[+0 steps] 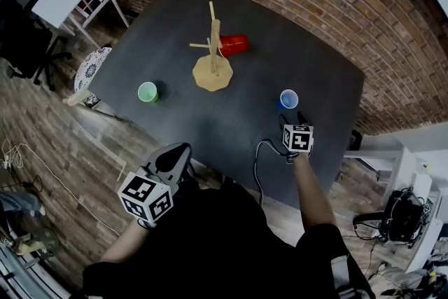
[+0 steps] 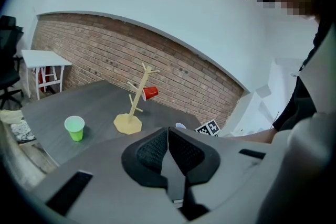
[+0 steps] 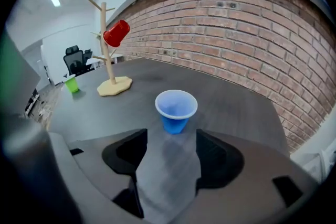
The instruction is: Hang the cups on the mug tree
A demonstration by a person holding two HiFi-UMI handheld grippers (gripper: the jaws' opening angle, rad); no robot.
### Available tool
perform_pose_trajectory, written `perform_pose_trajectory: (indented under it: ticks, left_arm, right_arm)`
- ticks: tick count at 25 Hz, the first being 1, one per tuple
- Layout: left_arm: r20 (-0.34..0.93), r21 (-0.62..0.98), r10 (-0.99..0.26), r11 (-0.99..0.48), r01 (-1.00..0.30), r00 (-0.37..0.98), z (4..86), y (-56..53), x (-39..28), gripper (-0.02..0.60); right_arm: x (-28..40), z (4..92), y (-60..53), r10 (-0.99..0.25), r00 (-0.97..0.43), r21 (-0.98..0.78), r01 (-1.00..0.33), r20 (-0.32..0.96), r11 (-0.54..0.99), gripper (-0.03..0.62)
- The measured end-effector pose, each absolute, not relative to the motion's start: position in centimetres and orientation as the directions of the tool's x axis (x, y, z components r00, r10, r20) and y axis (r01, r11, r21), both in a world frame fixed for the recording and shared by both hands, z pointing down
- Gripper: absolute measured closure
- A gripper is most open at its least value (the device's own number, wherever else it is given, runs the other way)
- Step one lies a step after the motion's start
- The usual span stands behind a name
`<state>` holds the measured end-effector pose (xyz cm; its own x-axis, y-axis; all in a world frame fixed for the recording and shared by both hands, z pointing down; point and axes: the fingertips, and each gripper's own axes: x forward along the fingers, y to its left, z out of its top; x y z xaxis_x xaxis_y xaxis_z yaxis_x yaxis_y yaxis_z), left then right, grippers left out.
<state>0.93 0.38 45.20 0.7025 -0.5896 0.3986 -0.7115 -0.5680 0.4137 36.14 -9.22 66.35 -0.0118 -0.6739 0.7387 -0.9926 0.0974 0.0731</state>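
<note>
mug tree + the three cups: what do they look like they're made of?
Mug tree: likely unfinished wood; pale tan, matte post, pegs and flat base.
Red cup, green cup, blue cup: probably thin plastic; solid bright colours, tapered walls, thin rims.

Right hand-held gripper (image 3: 171, 140) jaws apart; blue cup (image 3: 176, 110) upright just ahead

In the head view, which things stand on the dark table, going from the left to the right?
green cup → mug tree → blue cup
</note>
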Motion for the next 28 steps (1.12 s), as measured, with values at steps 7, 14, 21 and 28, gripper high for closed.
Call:
perform_pose_trajectory:
  ticks: [7, 14, 21, 28]
  left_arm:
    - [0.425, 0.346, -0.56, -0.626, -0.699, 0.711, 44.7, 1.3, 2.4, 0.561]
    - [0.394, 0.365, -0.575, -0.618, -0.696, 0.717, 44.4, 1.3, 2.6, 0.56]
    - [0.425, 0.367, -0.576, -0.595, -0.715, 0.698, 45.1, 1.2, 2.8, 0.56]
    - [0.448, 0.354, -0.582, -0.582, -0.732, 0.679, 45.6, 0.9, 2.5, 0.56]
  right_arm:
    - [36.4, 67.9, -10.4, -0.677, -0.045, 0.014, -0.997, 0.734, 0.081, 0.306]
    - [36.5, 69.7, -11.2, -0.663, -0.064, -0.003, -0.996, 0.746, 0.092, 0.306]
    - [37.9, 70.5, -12.6, -0.699, -0.061, -0.007, -0.997, 0.713, 0.079, 0.306]
    - [37.4, 71.2, -14.9, -0.715, -0.083, 0.001, -0.993, 0.694, 0.117, 0.304]
